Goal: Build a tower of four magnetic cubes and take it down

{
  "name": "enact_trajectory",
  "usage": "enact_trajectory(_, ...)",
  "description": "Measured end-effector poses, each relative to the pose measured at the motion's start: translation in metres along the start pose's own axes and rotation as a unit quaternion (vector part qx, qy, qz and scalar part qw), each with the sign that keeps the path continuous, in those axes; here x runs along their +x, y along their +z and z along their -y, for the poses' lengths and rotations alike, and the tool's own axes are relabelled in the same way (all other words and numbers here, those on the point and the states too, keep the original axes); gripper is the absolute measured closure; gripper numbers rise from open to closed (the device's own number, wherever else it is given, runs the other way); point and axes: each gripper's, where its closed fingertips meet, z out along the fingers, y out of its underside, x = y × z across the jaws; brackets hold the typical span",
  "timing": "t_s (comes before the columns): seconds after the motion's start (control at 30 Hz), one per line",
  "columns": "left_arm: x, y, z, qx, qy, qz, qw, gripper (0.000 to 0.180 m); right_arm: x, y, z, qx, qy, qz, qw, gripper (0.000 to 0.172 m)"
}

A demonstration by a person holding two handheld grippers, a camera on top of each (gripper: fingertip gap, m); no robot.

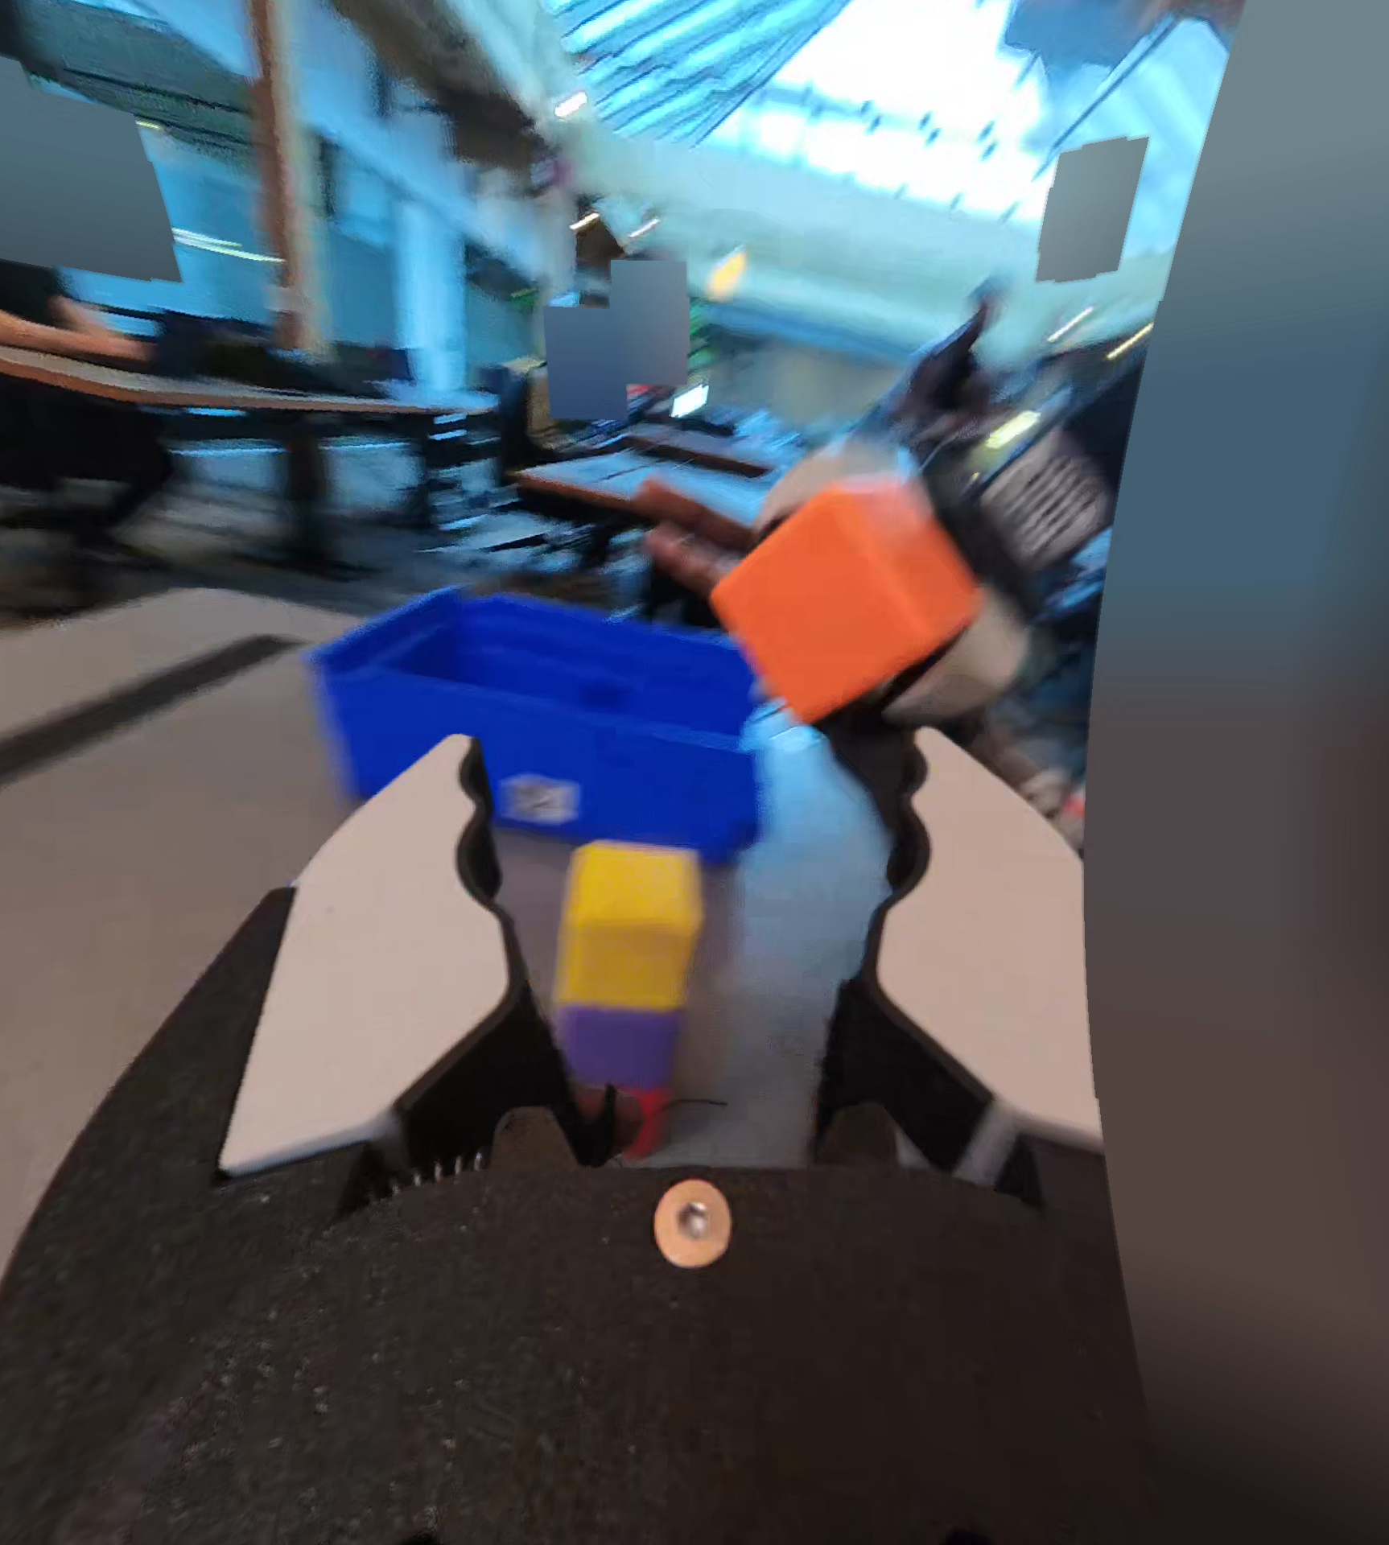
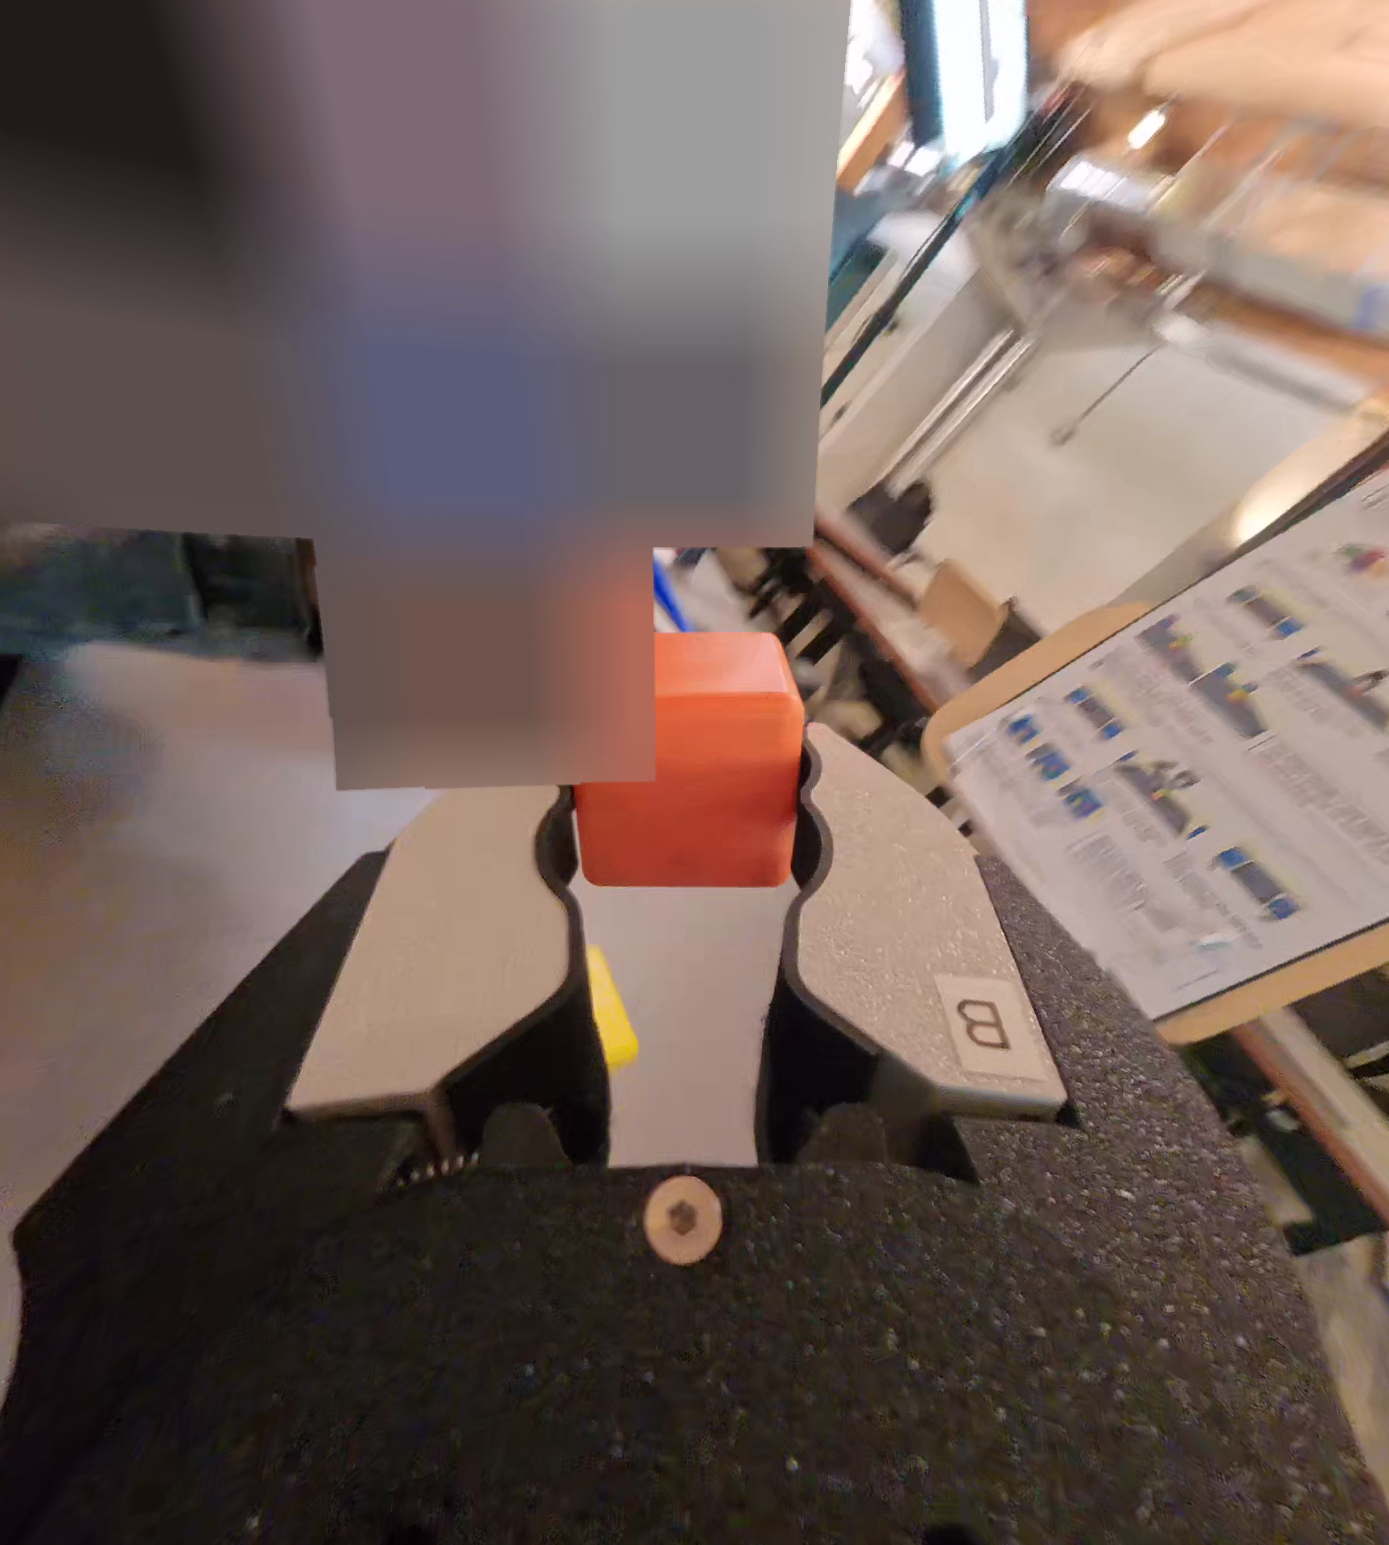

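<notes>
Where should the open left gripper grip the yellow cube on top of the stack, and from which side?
Grip the yellow cube across its two flat vertical side faces, coming in level from the camera's side. It stands upright on the purple cube, between the left gripper's open fingers.

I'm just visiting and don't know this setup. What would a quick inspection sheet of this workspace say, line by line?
Surface: pale grey table, with a dark strip across it.
Job's things: yellow cube stacked on purple cube, a red cube partly hidden below; orange cube held in the air.
Clutter: blue bin behind the stack; printed sheet on a board.
Grippers: left gripper open around nothing; right gripper clamped on the orange cube.
Cables: nothing seen.
Surroundings: blurred workshop with tables.
</notes>
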Motion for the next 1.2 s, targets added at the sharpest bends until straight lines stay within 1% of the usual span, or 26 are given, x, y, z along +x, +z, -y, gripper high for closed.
enact_trajectory(0.03,-0.01,-0.002,-0.011,-0.029,0.046,0.041,0.998,0.082,0.001,-0.003,-0.007,-0.03,0.006,0.033,0.999,0.123)
enact_trajectory(0.07,-0.013,-0.001,-0.024,-0.061,0.075,0.057,0.994,0.081,0.0,-0.006,-0.014,-0.062,0.011,0.07,0.996,0.122)
enact_trajectory(0.1,-0.013,0.004,-0.038,-0.088,0.092,0.055,0.99,0.081,0.0,-0.008,-0.02,-0.092,0.014,0.106,0.99,0.122)
enact_trajectory(0.17,-0.011,0.018,-0.069,-0.136,0.101,0.04,0.985,0.081,0.0,-0.011,-0.03,-0.158,0.021,0.173,0.972,0.122)
enact_trajectory(0.27,-0.019,0.039,-0.109,-0.189,0.104,0.045,0.975,0.084,-0.004,-0.014,-0.046,-0.266,0.025,0.256,0.929,0.122)
enact_trajectory(0.3,-0.023,0.044,-0.115,-0.195,0.101,0.054,0.974,0.088,-0.007,-0.015,-0.05,-0.299,0.022,0.282,0.911,0.122)
enact_trajectory(0.33,-0.024,0.048,-0.117,-0.189,0.098,0.056,0.975,0.097,-0.01,-0.015,-0.055,-0.33,0.016,0.303,0.894,0.122)
enact_trajectory(0.37,-0.022,0.051,-0.116,-0.18,0.094,0.05,0.978,0.114,-0.012,-0.016,-0.059,-0.357,0.009,0.321,0.877,0.122)
enact_trajectory(0.4,-0.024,0.051,-0.114,-0.17,0.092,0.059,0.979,0.131,-0.015,-0.016,-0.062,-0.381,0.004,0.338,0.861,0.122)
enact_trajectory(0.53,-0.021,0.05,-0.116,-0.172,0.087,0.047,0.98,0.132,-0.027,-0.014,-0.076,-0.451,0.011,0.384,0.805,0.122)
enact_trajectory(0.6,-0.02,0.05,-0.116,-0.174,0.087,0.041,0.98,0.132,-0.031,-0.013,-0.084,-0.477,0.017,0.393,0.786,0.122)
enact_trajectory(0.73,-0.018,0.05,-0.116,-0.176,0.088,0.038,0.98,0.132,-0.036,-0.009,-0.094,-0.499,0.023,0.402,0.767,0.122)
enact_trajectory(0.9,-0.016,0.051,-0.117,-0.179,0.094,0.032,0.979,0.132,-0.04,-0.007,-0.098,-0.517,0.038,0.417,0.746,0.122)
enact_trajectory(1.13,-0.016,0.05,-0.117,-0.181,0.09,0.031,0.979,0.131,-0.042,-0.005,-0.098,-0.512,0.052,0.421,0.747,0.122)
enact_trajectory(1.17,-0.016,0.05,-0.117,-0.182,0.09,0.031,0.979,0.131,-0.042,-0.005,-0.1,-0.513,0.056,0.42,0.747,0.117)
enact_trajectory(1.2,-0.016,0.05,-0.118,-0.182,0.09,0.03,0.979,0.132,-0.044,-0.006,-0.102,-0.513,0.06,0.422,0.745,0.104)
